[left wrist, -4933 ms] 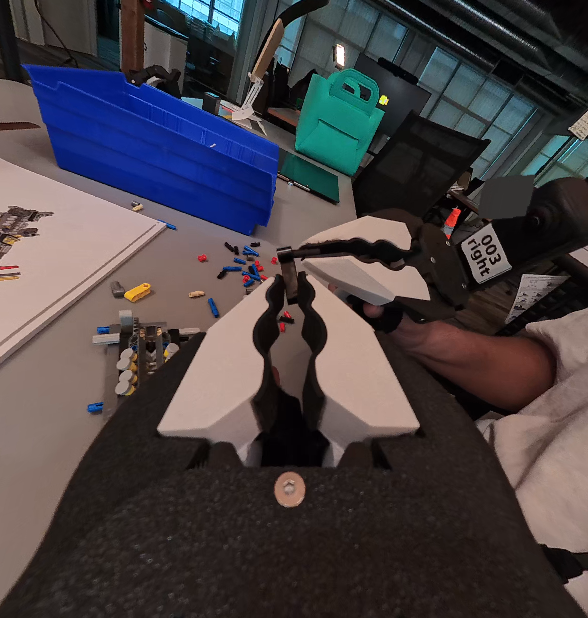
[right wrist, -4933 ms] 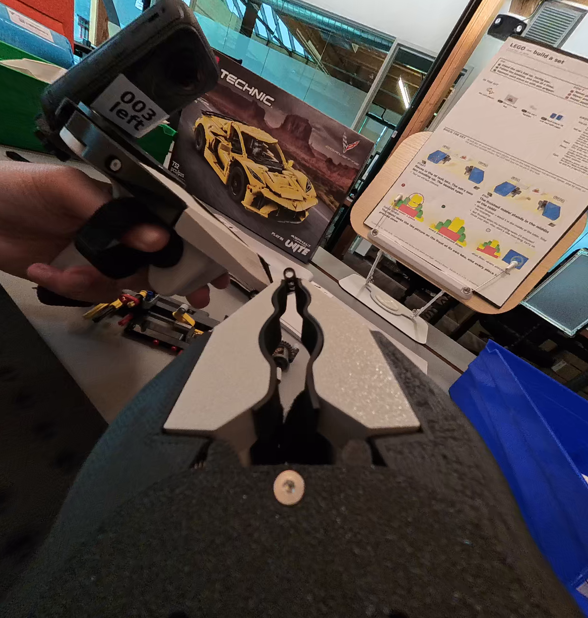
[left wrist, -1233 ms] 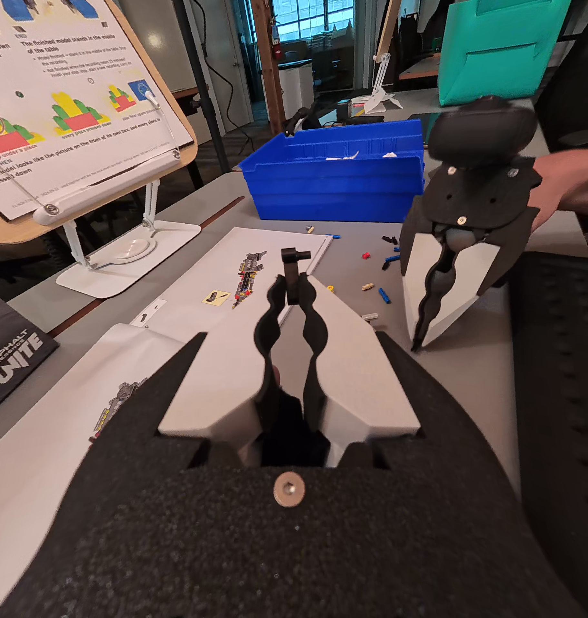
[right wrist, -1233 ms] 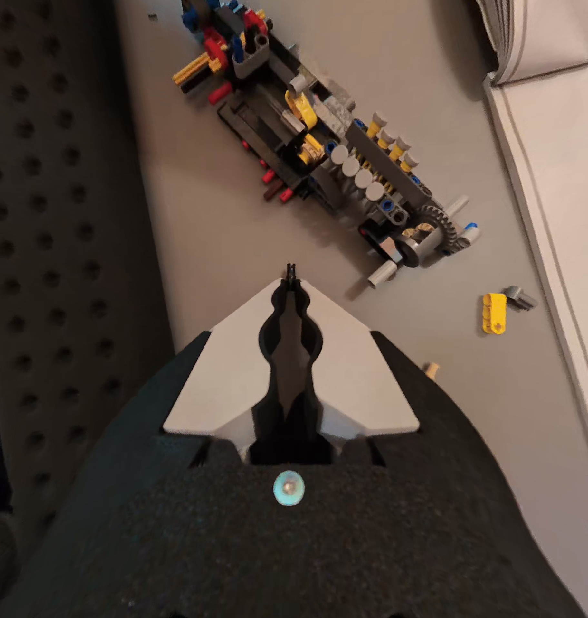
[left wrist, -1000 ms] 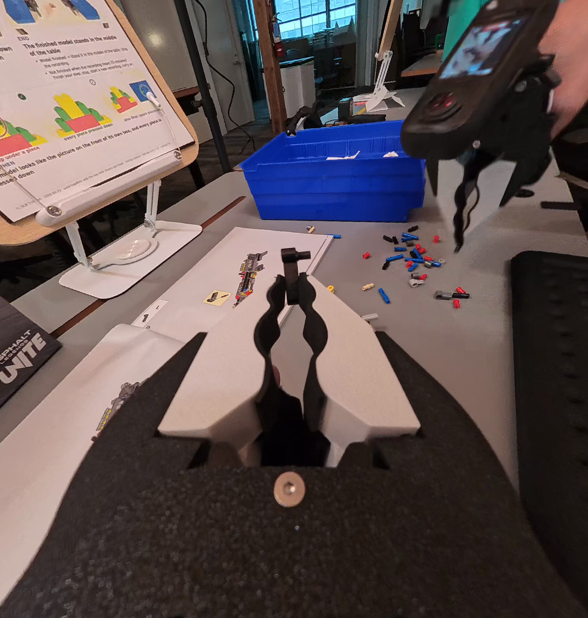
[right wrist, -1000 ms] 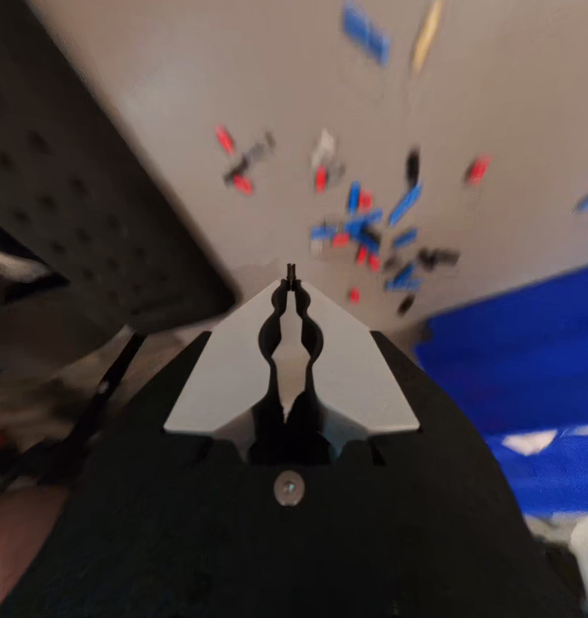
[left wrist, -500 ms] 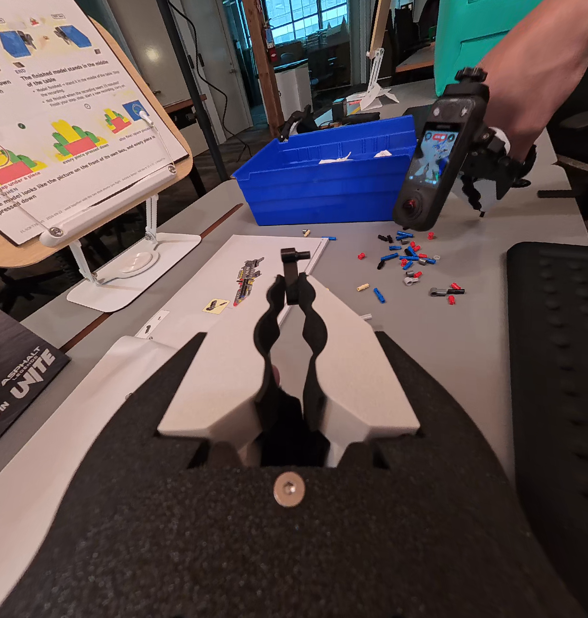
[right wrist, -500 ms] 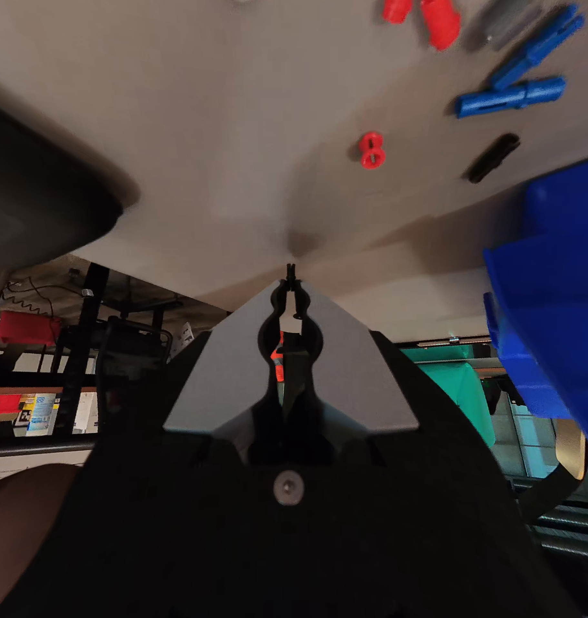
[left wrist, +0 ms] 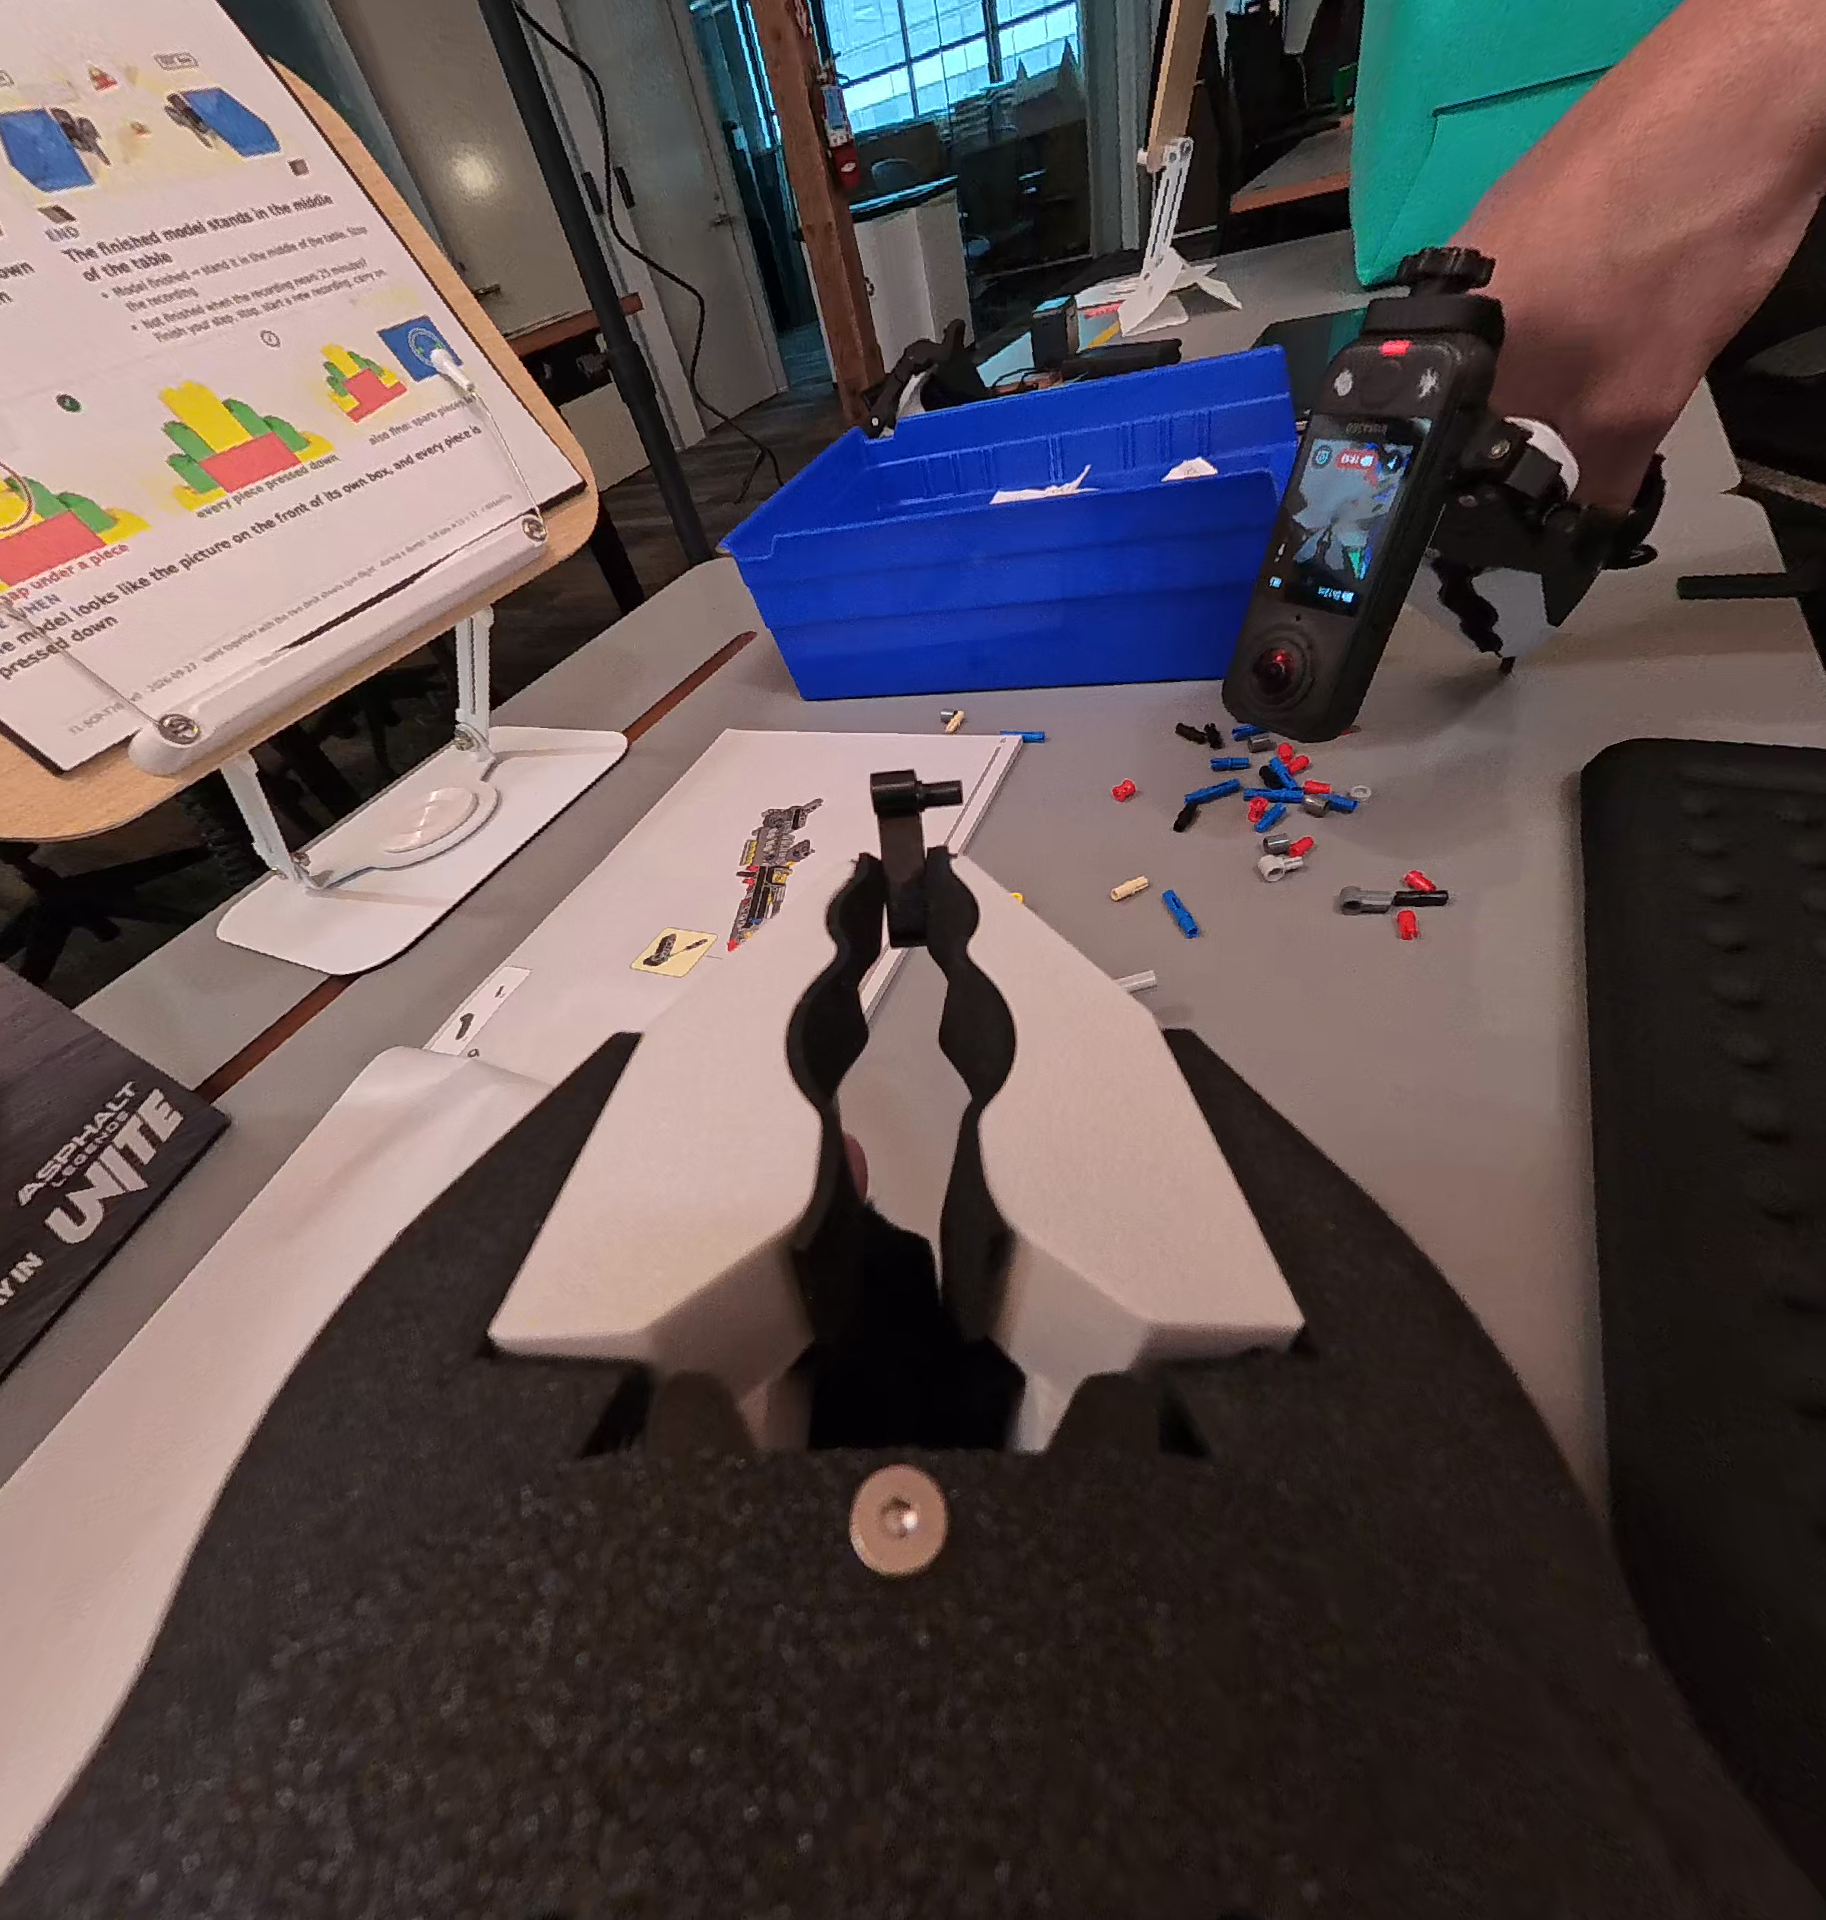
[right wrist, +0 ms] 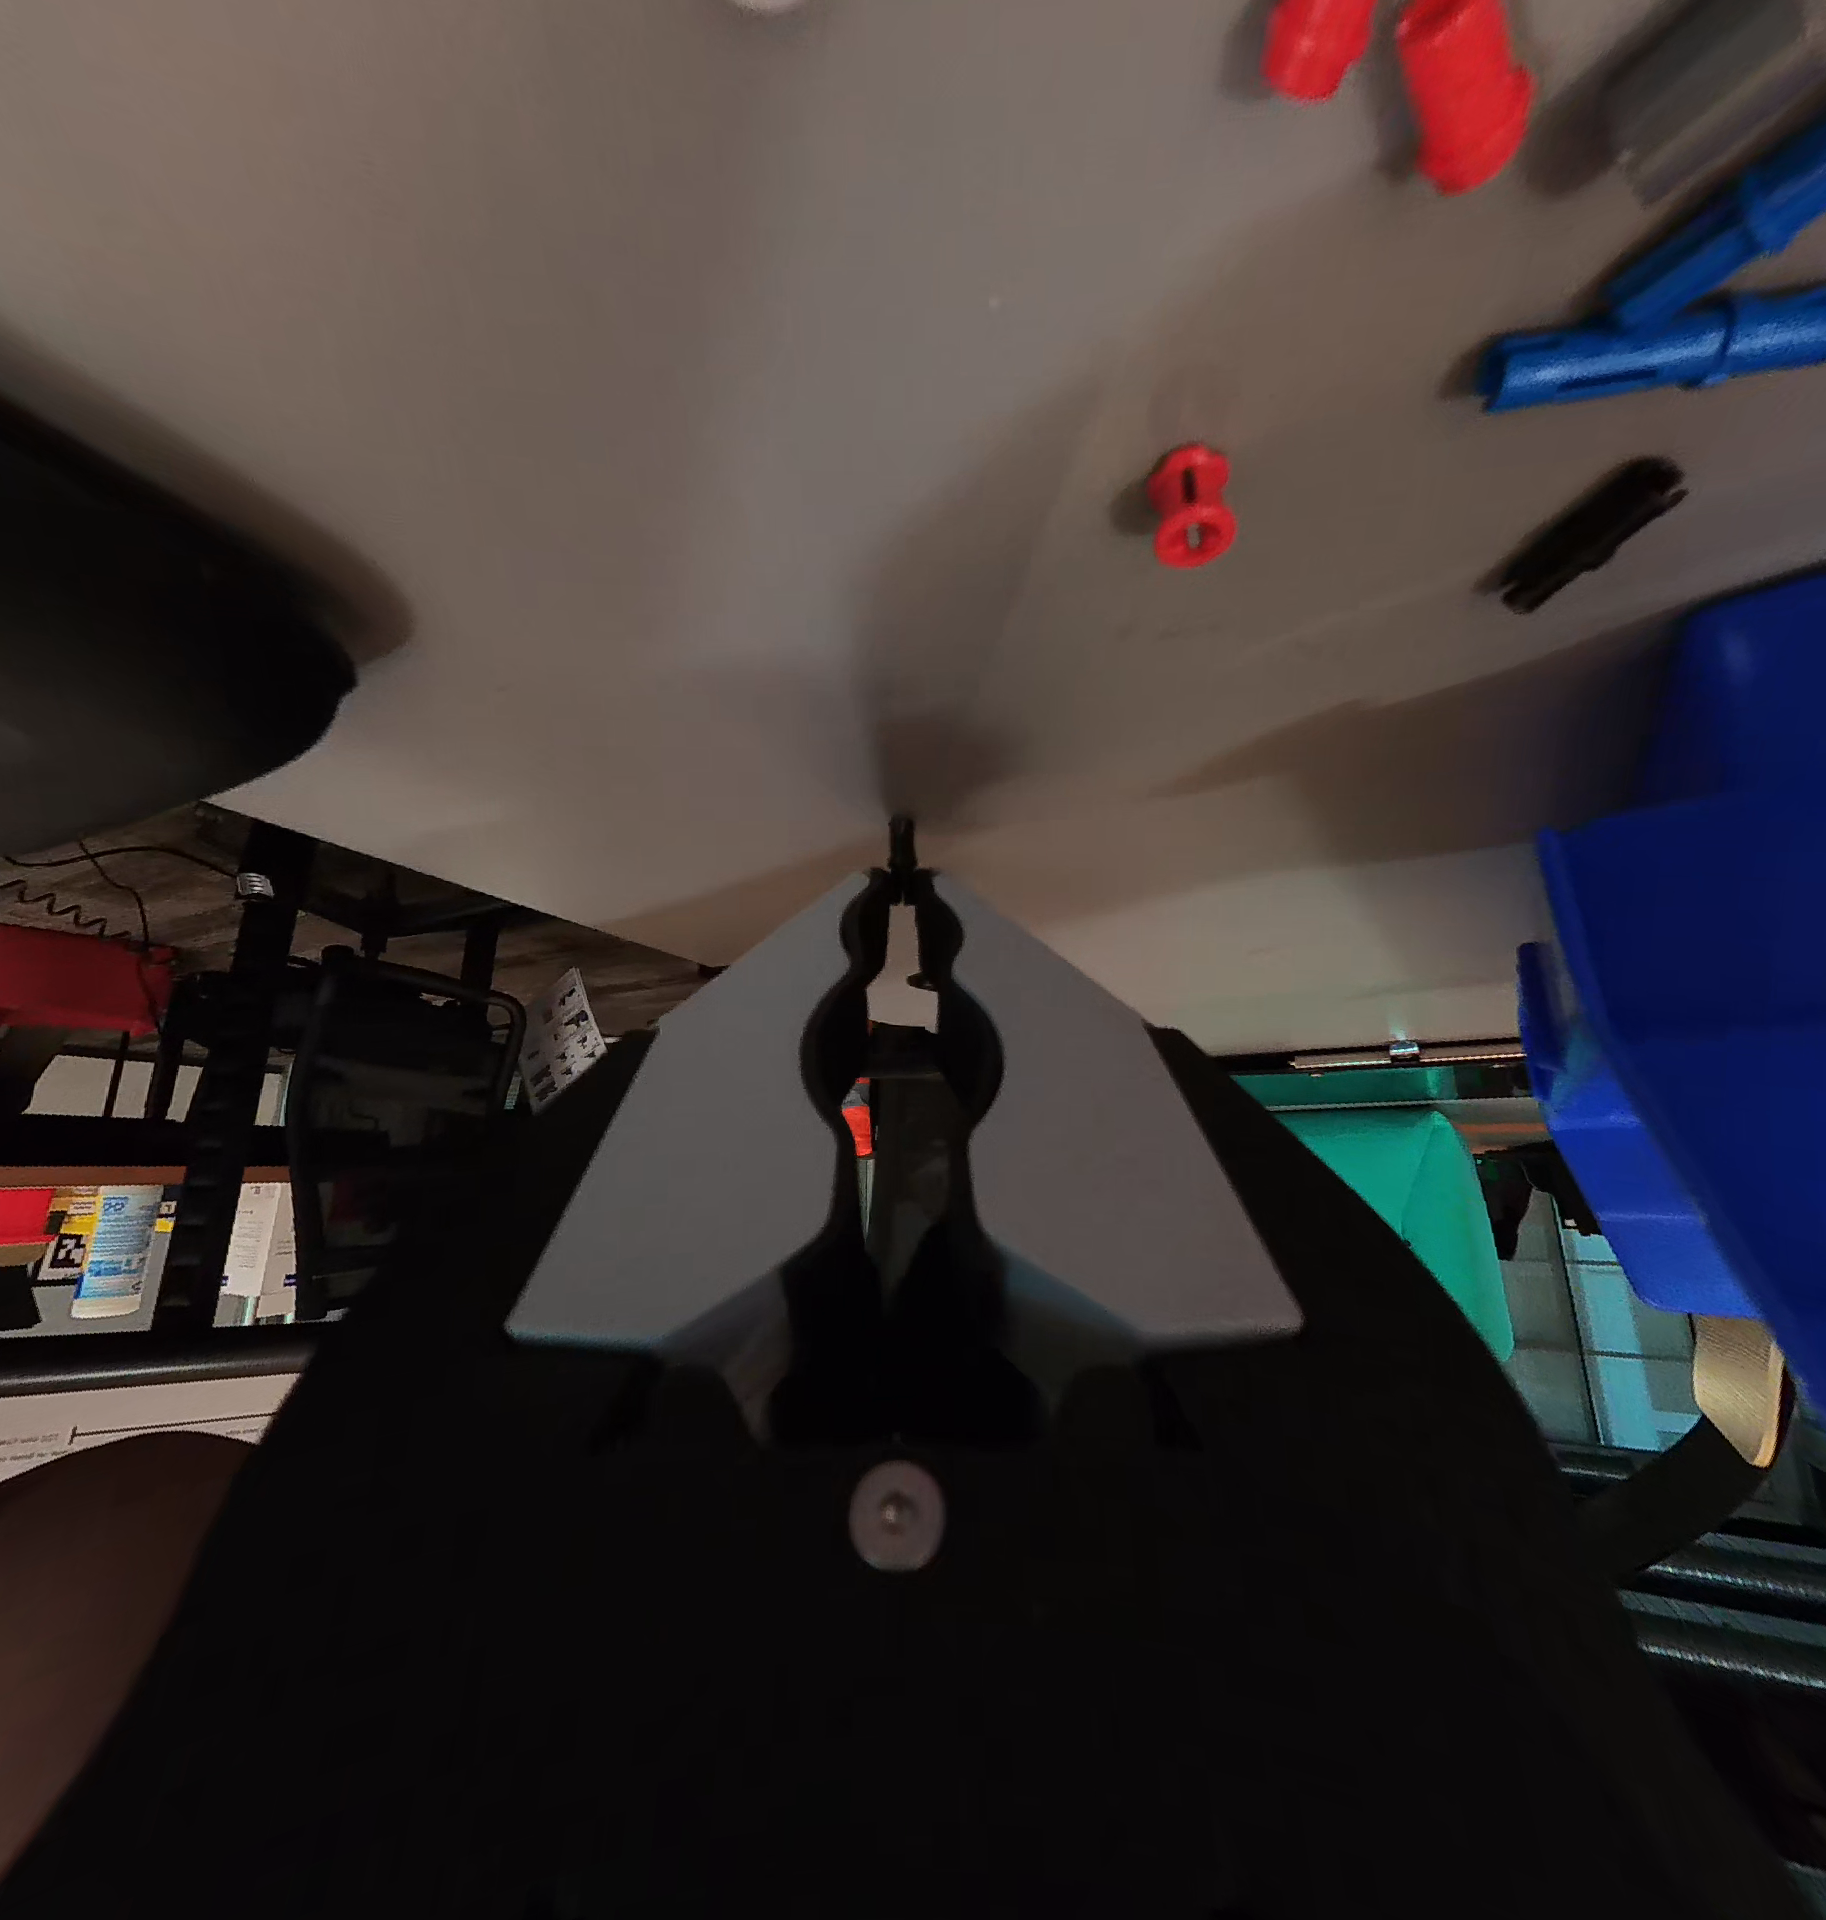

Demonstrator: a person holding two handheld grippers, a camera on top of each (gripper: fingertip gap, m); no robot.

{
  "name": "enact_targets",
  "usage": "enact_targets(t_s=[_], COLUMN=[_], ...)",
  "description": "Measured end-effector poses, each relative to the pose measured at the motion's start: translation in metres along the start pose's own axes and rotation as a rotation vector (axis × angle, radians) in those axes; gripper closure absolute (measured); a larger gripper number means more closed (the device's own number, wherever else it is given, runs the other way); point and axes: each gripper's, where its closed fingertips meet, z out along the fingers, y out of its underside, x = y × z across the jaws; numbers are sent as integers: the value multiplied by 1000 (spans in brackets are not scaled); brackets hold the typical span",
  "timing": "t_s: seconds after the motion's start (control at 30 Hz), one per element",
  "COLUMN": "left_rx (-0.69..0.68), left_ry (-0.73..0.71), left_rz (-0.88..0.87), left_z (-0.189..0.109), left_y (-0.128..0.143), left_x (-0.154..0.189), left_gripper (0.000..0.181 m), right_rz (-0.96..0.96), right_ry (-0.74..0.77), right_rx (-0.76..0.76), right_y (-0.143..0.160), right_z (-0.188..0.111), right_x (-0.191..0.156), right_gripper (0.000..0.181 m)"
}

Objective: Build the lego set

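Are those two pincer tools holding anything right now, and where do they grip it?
The left gripper pinches a small black lego connector by its lower end. The right gripper nips a tiny black pin at its fingertips.

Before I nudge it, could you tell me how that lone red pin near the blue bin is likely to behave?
The red pin looks small and rounded, so it would probably roll or skid on the smooth table. Its hard plastic likely stays stiff. Being so slim, it may slip between the fingertips unless pinched squarely.
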Motion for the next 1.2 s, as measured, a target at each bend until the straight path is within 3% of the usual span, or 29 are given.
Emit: enact_targets(t_s=[0.57,0.77,0.87,1.0,1.1,1.2], left_rx=[2,3,1,9,12,11], left_ry=[-2,0,-1,1,8,20], left_rz=[11,11,13,10,7,14], left_z=[0,0,0,-1,-1,1], left_y=[-1,-1,-1,-3,-5,-5], left_x=[1,2,3,4,7,12], left_gripper=[175,175,175,175,175,175], right_rz=[-3,-7,42,206,317,376], right_ry=[10,44,51,-78,-186,-224], right_rx=[2,71,330,863,1113,1192], right_y=[-3,-2,0,10,19,12], right_z=[1,-7,-34,-71,-67,-47], right_x=[1,7,13,13,15,16], right_gripper=[172,169,169,150,138,138])
